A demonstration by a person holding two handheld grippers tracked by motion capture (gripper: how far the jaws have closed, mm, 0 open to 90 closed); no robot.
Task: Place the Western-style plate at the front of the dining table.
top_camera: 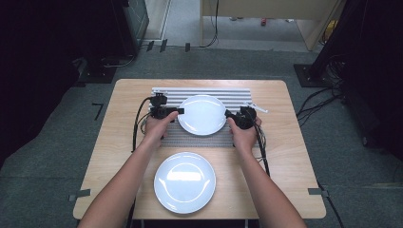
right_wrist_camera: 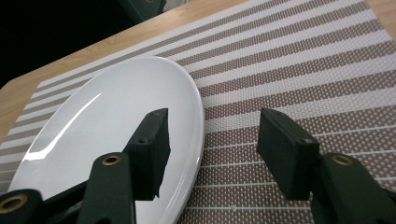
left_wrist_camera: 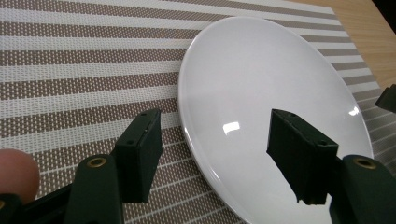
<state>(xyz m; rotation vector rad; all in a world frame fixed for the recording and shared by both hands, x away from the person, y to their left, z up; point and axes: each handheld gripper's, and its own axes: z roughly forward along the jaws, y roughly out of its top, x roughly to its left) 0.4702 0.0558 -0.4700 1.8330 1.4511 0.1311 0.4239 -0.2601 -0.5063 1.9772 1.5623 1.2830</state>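
A white plate [top_camera: 202,114] rests on a striped placemat [top_camera: 228,96] at the middle of the wooden table. My left gripper [top_camera: 179,111] is at the plate's left rim, open, its jaws straddling the rim of the plate [left_wrist_camera: 261,107], one over the mat and one over the plate. My right gripper [top_camera: 228,114] is at the plate's right rim, open as well, with the edge of the plate [right_wrist_camera: 116,121] between its jaws. A second white plate [top_camera: 184,181] lies nearer the person, on bare wood.
The placemat [left_wrist_camera: 70,70] runs past the plate on all sides, and its stripes [right_wrist_camera: 303,60] stretch to the right. The table's edge [top_camera: 199,81] lies beyond the mat. Dark equipment and cables [top_camera: 323,95] sit on the floor around the table.
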